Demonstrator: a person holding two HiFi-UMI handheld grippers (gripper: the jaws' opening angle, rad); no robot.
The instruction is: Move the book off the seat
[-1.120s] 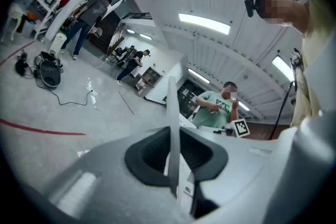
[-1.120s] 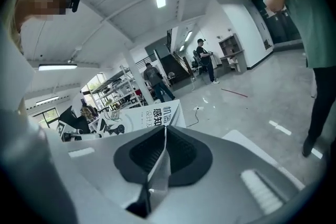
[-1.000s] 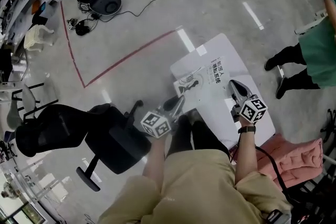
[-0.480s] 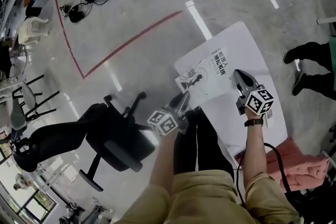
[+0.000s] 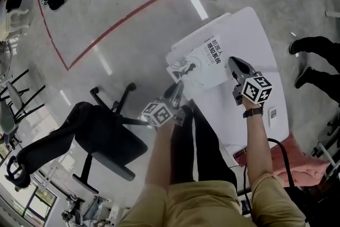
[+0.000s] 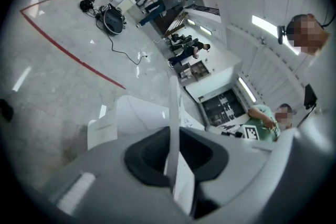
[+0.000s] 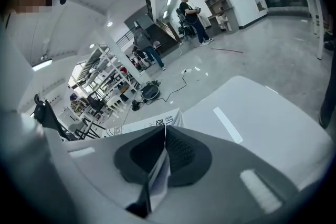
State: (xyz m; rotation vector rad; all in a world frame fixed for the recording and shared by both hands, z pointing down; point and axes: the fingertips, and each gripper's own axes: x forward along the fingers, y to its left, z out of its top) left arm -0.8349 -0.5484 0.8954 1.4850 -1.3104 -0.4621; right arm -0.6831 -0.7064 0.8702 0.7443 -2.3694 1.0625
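**Both grippers clamped on the book, book clear of the chair**

Left gripper (image 5: 178,90): the left gripper view shows its jaws pressed onto a thin white edge of the book (image 5: 199,61), which stands upright between the pads and runs on past the tips. How much of the book sits inside the grip cannot be made out there.

Right gripper (image 5: 234,65): the right gripper view shows its jaws together on a fanned corner of pages. The printed cover shows just beyond the tips.

The head view gives the layout that neither gripper view does. The book spans the gap between the two sets of tips, cover up, with dark characters and a small figure drawing on it. It hangs over the near-left corner of the white table (image 5: 257,29). Whether it rests on the top or is held just above cannot be told.

Left of the left tips, and well apart from the book, is the black chair seat (image 5: 109,143). Its backrest is cut off at the frame edge.

Behind the right tips a small white card (image 5: 272,114) lies on the table, print too small to read. A pink cloth (image 5: 300,159) lies near the table's near end.

Beyond the book a red floor line (image 5: 114,26) makes a corner.

The gripper views alone show shelving and standing people far off. One such person's dark trousers and shoes (image 5: 313,48) show at the head view's right edge, the upper body cut off.
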